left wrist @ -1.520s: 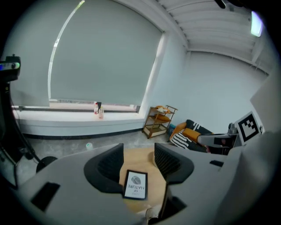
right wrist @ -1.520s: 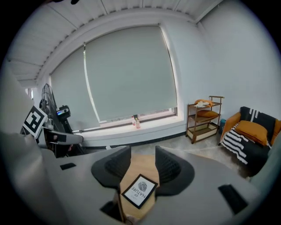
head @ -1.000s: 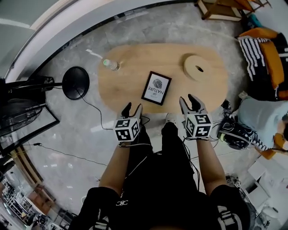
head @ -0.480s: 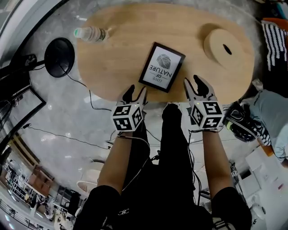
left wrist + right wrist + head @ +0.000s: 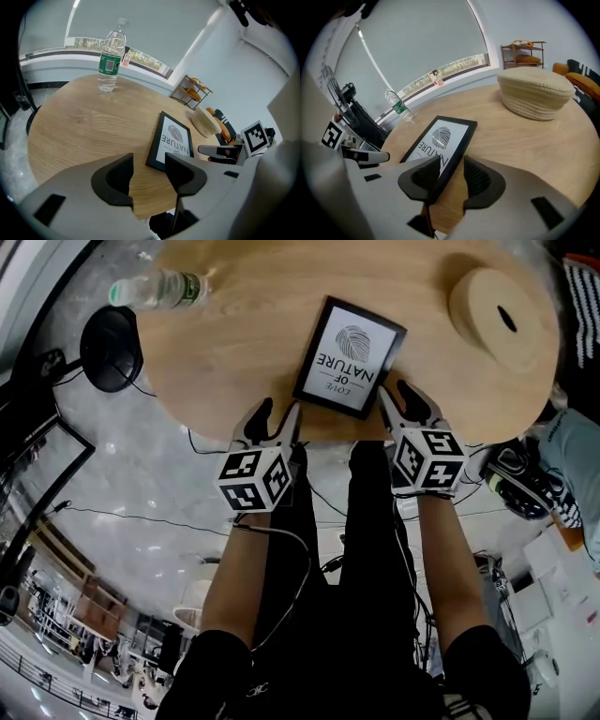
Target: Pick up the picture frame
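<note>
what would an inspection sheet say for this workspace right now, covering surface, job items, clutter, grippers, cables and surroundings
surface: oval wooden table, holds three things
job's things: picture frame lies flat, face up, near the front edge
clutter: plastic bottle upright at far left; round woven item at right
grippers: left gripper open, empty, beside the frame's near corner; right gripper open, jaws astride the frame's near right edge, not closed
cables: thin floor cable left of the person
surroundings: black round stand base on the floor; wooden shelf by the window
</note>
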Action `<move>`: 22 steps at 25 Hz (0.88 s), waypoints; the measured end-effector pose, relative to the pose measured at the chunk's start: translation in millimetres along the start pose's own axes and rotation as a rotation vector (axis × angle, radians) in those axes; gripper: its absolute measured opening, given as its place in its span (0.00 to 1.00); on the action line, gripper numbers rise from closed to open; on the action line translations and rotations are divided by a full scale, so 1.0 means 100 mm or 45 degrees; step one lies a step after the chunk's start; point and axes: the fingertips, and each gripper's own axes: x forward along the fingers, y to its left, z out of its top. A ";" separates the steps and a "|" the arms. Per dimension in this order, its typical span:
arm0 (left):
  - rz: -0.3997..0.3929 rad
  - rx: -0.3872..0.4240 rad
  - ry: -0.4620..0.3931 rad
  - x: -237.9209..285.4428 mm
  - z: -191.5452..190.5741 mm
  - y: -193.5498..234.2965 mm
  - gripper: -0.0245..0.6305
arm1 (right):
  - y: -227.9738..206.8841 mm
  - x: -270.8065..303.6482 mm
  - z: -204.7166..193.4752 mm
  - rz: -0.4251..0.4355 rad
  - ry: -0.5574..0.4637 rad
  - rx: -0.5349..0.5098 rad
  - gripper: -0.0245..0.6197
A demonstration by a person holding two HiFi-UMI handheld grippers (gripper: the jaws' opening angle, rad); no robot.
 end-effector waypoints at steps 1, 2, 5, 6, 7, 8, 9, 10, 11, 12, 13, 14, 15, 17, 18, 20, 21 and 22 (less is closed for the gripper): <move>0.001 0.002 0.002 -0.01 0.01 0.02 0.37 | 0.00 0.05 -0.01 -0.005 0.011 0.019 0.30; 0.001 0.004 0.003 -0.02 0.02 0.04 0.37 | 0.00 0.09 -0.03 -0.012 0.022 0.034 0.30; -0.003 0.016 0.007 -0.01 0.06 0.08 0.37 | -0.02 0.21 -0.07 -0.041 0.058 0.063 0.30; -0.005 0.023 0.009 -0.01 0.08 0.09 0.37 | -0.02 0.24 -0.08 -0.048 0.068 0.076 0.30; -0.007 0.030 0.009 0.00 0.09 0.10 0.37 | -0.03 0.27 -0.09 -0.054 0.077 0.095 0.29; -0.009 0.035 0.009 0.00 0.11 0.11 0.37 | -0.03 0.29 -0.09 -0.058 0.084 0.116 0.28; -0.011 0.037 0.009 0.00 0.13 0.11 0.37 | -0.03 0.30 -0.10 -0.064 0.090 0.135 0.28; -0.013 0.038 0.007 0.00 0.14 0.12 0.37 | -0.03 0.31 -0.09 -0.070 0.093 0.147 0.28; -0.016 0.039 0.006 0.00 0.15 0.13 0.37 | -0.03 0.32 -0.09 -0.077 0.095 0.150 0.27; -0.018 0.040 0.005 0.00 0.16 0.13 0.37 | -0.03 0.32 -0.09 -0.085 0.099 0.144 0.27; -0.020 0.041 0.003 0.00 0.17 0.14 0.37 | -0.03 0.33 -0.10 -0.095 0.107 0.133 0.28; -0.021 0.043 0.002 0.01 0.18 0.14 0.37 | -0.03 0.33 -0.10 -0.110 0.124 0.121 0.27; -0.020 0.045 0.000 0.01 0.18 0.14 0.37 | -0.04 0.34 -0.11 -0.129 0.149 0.109 0.27; -0.011 0.053 -0.005 0.02 0.19 0.14 0.36 | -0.06 0.36 -0.12 -0.181 0.218 0.073 0.27; -0.006 0.057 -0.005 0.03 0.19 0.14 0.36 | -0.06 0.38 -0.12 -0.210 0.256 0.051 0.27; -0.002 0.059 -0.005 0.04 0.18 0.13 0.36 | -0.06 0.42 -0.14 -0.253 0.320 0.019 0.26; -0.002 0.055 -0.006 0.05 0.18 0.13 0.36 | -0.06 0.43 -0.14 -0.270 0.351 0.013 0.26; -0.002 0.050 -0.009 0.05 0.19 0.13 0.36 | -0.05 0.42 -0.13 -0.285 0.380 0.016 0.26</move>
